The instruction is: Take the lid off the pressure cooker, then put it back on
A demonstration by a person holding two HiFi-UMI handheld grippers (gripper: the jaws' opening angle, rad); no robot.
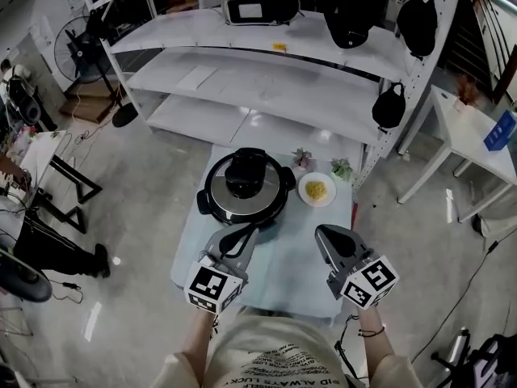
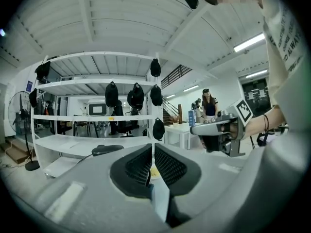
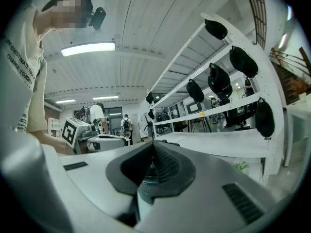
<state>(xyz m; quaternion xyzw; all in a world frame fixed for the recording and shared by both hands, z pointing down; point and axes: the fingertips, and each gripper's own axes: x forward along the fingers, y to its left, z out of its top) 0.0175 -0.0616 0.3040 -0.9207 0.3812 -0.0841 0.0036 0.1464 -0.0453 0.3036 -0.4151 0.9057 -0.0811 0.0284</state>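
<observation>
Cream printed T-shirt (image 1: 279,362) at the near edge, forearms reaching out past it. Left gripper (image 1: 245,233) low over the near-left part of the pale blue table (image 1: 283,277), jaws pressed together on nothing, tips just near of the pressure cooker (image 1: 212,204); contact not readable. Right gripper (image 1: 323,234) level with it and apart to the right, jaws likewise closed tight and empty, over bare tabletop.

Pressure cooker at the table's far left, black-knobbed lid (image 1: 246,175) seated on it. Just right of it, white plate (image 1: 304,189) with yellow food. Beyond, two small potted plants (image 1: 302,158) at the far edge. Farther still, white shelving rack (image 1: 266,79) with black bags (image 1: 388,106) hanging from its right post and a microwave (image 1: 246,8) on top. Standing fan (image 1: 81,43) at far left.
</observation>
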